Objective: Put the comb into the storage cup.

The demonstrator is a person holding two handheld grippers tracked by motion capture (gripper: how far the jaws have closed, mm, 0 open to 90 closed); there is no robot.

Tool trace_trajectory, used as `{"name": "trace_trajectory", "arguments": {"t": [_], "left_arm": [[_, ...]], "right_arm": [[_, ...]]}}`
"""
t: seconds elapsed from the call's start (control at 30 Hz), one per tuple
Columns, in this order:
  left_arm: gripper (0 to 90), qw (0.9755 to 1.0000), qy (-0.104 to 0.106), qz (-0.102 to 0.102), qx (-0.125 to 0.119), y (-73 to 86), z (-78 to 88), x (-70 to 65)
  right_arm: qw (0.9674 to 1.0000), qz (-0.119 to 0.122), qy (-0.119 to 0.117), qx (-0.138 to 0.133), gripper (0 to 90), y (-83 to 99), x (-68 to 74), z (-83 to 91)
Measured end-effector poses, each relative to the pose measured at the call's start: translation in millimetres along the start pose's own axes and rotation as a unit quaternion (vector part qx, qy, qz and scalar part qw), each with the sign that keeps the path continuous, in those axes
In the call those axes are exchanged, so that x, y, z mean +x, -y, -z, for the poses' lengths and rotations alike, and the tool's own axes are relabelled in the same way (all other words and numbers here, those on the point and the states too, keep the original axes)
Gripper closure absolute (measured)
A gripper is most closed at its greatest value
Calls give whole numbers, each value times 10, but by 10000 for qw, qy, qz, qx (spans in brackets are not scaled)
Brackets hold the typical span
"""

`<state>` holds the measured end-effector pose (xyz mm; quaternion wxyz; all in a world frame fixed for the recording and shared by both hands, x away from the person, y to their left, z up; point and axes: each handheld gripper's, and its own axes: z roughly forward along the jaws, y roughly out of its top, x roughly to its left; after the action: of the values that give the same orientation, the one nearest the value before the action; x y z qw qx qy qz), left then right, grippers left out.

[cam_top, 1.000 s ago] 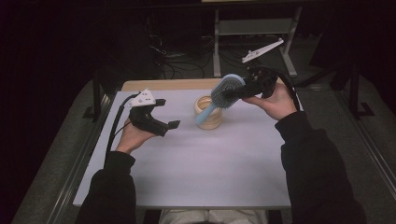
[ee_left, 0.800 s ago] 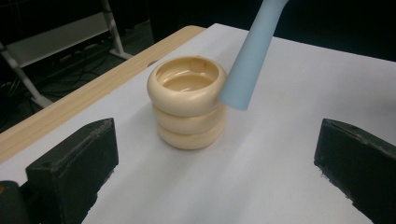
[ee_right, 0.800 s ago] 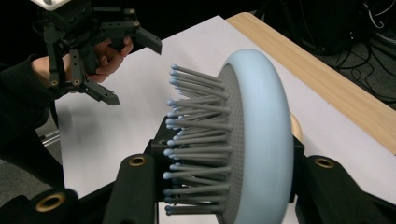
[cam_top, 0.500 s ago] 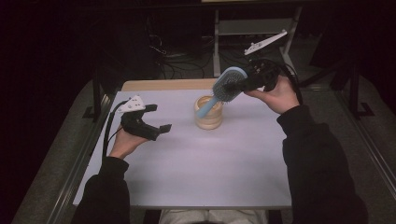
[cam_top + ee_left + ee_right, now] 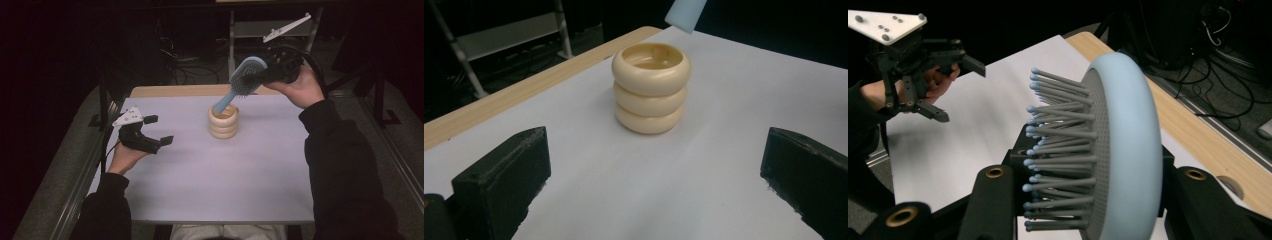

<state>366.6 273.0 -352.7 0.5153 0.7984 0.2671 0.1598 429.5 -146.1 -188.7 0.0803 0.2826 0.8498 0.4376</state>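
Jaws of the right gripper (image 5: 270,74) are clenched on the head of a pale blue hairbrush (image 5: 244,79), one on its bristle side and one on its back, as the right gripper view shows (image 5: 1083,200). It is held up over the far edge of the table (image 5: 250,185), tilted, its handle end just above the mouth of the cream ring holder (image 5: 223,121) standing on the white sheet. Well apart, near the table's left edge, the left gripper (image 5: 156,131) has its jaws spread wide with nothing between them, facing the holder (image 5: 651,87).
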Motion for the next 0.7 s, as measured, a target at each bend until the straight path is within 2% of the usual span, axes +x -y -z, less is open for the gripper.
{"name": "trace_trajectory", "arguments": {"t": [0.27, 0.37, 0.7], "left_arm": [[0, 9998, -70, 143, -153, 125, 129, 68], [0, 9997, -141, 174, -133, 172, 195, 90], [0, 9978, -314, 421, -414, 363, 442, 177]], "right_arm": [[9999, 53, 105, 106, 545, -121, -53, -69], [9997, 43, 153, 171, 544, -134, -85, -122], [9994, -20, 259, 212, 543, -135, -173, -208]]}}
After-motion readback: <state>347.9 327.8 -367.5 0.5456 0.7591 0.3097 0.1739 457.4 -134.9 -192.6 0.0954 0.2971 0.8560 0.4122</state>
